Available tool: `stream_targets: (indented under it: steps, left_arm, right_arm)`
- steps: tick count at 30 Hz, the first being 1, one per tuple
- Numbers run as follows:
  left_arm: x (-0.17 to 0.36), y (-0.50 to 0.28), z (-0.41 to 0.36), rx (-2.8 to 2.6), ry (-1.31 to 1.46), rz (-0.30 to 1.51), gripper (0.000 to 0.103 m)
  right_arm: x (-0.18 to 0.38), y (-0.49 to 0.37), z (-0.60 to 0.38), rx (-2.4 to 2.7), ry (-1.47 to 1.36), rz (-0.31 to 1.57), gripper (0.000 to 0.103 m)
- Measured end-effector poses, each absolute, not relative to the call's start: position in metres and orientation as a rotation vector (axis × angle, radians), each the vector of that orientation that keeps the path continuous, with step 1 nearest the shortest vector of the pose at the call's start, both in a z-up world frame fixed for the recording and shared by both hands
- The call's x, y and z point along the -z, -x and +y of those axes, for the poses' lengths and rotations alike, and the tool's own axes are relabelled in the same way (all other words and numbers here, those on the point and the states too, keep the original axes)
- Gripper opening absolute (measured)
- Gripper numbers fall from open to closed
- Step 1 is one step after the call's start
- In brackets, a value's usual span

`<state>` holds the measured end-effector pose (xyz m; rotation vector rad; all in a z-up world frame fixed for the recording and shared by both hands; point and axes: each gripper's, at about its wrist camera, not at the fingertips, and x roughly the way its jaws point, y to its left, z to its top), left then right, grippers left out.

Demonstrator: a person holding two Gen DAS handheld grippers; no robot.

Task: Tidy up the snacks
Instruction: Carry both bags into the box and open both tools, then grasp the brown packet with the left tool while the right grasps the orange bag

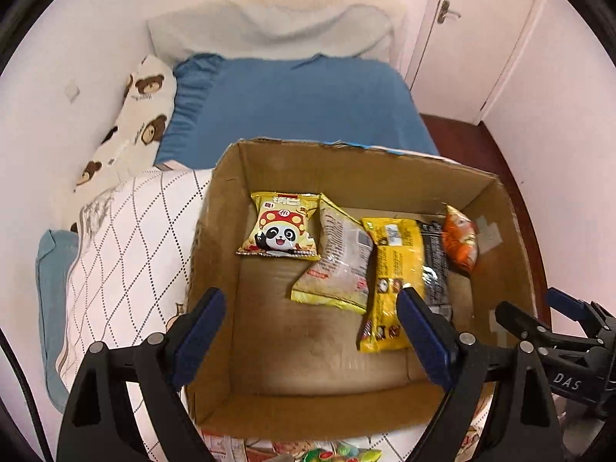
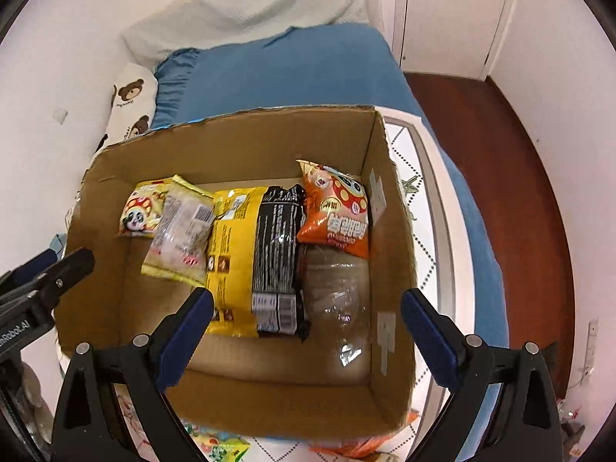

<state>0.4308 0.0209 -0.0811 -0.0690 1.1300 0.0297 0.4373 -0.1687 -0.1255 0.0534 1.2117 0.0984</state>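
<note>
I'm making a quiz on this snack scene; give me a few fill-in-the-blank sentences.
1. The snack packets lie inside a ____ box.
2. The panda packet sits at the ____ end of the row.
3. Both the left hand-held gripper and the right hand-held gripper hold ____.

Missing words: cardboard; left; nothing

Black tongs, blue pads, silver rivets
</note>
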Motion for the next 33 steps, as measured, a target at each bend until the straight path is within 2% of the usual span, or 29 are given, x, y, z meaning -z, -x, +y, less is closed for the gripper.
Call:
stream_targets:
  steps: [13,23,28,33]
  left_arm:
    - [0.034,-0.347,0.006,0.009,0.062,0.998,0.091]
    - [0.012,-0.294,0.009,0.005,0.083,0.958,0.091]
    - [0.035,-0.267,0.017,-0.01,0.112,1.017,0.091]
    - [0.09,-0.244,0.033,-0.095,0.13,1.127,0.091]
  right_arm:
    - [0.054,-0.344,-0.162,-0.135,-0.001,1.021,0.1]
    - [0.028,-0.29,-0.162,-0.165,-0.061,0.975,0.1]
    - [0.044,-0.267,-0.173,-0.169,-0.057,1.026,0.1]
    - [0.104,-0.257,-0.21,-0.141,-0.192,1.159,0.1]
